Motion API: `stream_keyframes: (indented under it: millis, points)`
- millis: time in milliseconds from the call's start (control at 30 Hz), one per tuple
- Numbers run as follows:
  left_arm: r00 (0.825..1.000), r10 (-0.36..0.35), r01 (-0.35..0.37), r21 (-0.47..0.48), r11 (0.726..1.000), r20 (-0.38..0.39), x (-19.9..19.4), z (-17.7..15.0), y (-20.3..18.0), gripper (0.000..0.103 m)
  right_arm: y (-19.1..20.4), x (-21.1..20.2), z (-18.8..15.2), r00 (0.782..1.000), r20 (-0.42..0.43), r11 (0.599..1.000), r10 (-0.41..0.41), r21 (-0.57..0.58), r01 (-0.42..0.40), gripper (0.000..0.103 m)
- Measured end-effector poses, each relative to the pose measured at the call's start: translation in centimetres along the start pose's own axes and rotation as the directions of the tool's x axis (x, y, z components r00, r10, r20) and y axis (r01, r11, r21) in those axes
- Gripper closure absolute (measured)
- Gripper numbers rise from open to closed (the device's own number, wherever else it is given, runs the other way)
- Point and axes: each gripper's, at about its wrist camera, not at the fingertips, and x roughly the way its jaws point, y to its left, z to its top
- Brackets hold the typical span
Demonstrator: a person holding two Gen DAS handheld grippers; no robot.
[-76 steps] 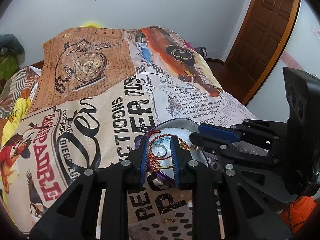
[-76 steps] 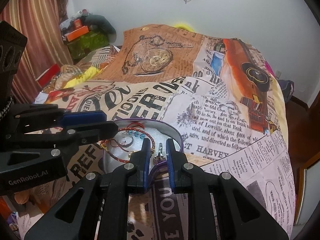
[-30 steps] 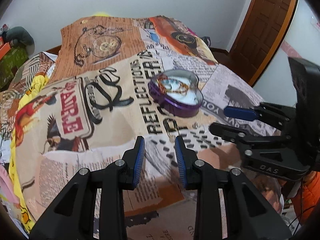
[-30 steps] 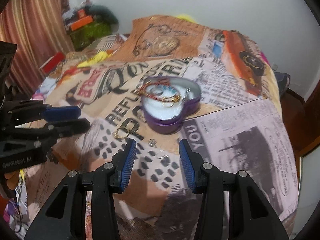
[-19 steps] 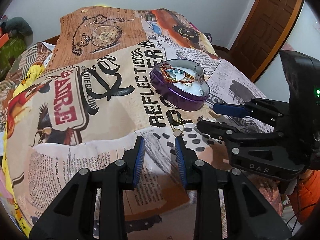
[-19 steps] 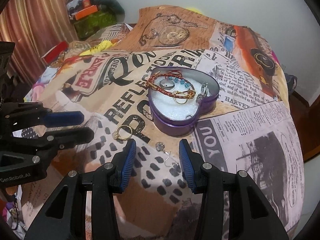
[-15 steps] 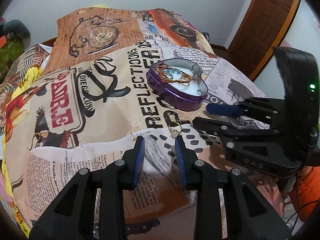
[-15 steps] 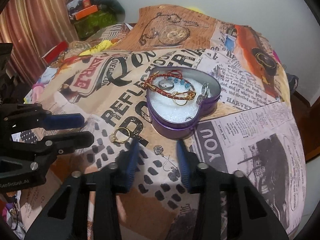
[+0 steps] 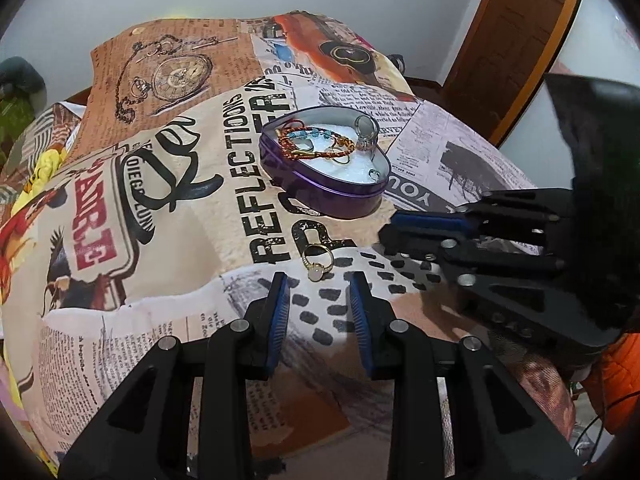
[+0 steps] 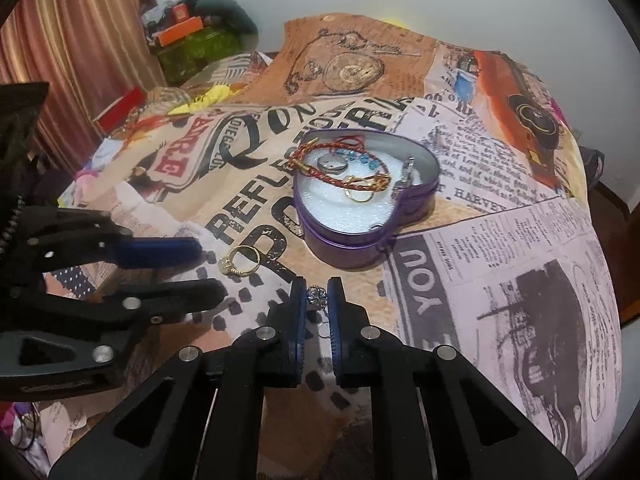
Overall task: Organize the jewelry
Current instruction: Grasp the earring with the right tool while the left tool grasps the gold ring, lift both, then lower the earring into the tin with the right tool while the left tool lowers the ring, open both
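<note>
Silver and very small, the earring (image 10: 317, 295) sits on the printed bedspread (image 10: 500, 240) between the pads of your right gripper (image 10: 318, 298), just in front of the purple heart-shaped tin (image 10: 360, 240). The jaws stand narrow around it, though you cannot tell from this view whether they have bitten yet. Expect it to weigh next to nothing, with a thin wire hook that bends easily and slides on metal, so take it by the ornament at the top (the hook looks too fine to pinch), and press lightly because the soft cloth gives. Just beside it lies the gold ring (image 9: 316, 260), stiff and round with a pale stone, right ahead of your left gripper (image 9: 320, 300), whose jaws are wide and empty. Inside the tin a red-and-gold bracelet (image 10: 340, 168) and other small pieces already rest on white foam
</note>
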Motion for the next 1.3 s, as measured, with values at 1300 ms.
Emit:
stream_keyframes:
  millis: [1300]
  points:
    - [0.976,0.084,-0.091,0.027,0.995,0.201,-4.8,3.5,-1.3,0.097,-1.2,-7.5,2.8,0.973,0.22,0.997,-0.073,0.048,0.064,0.094]
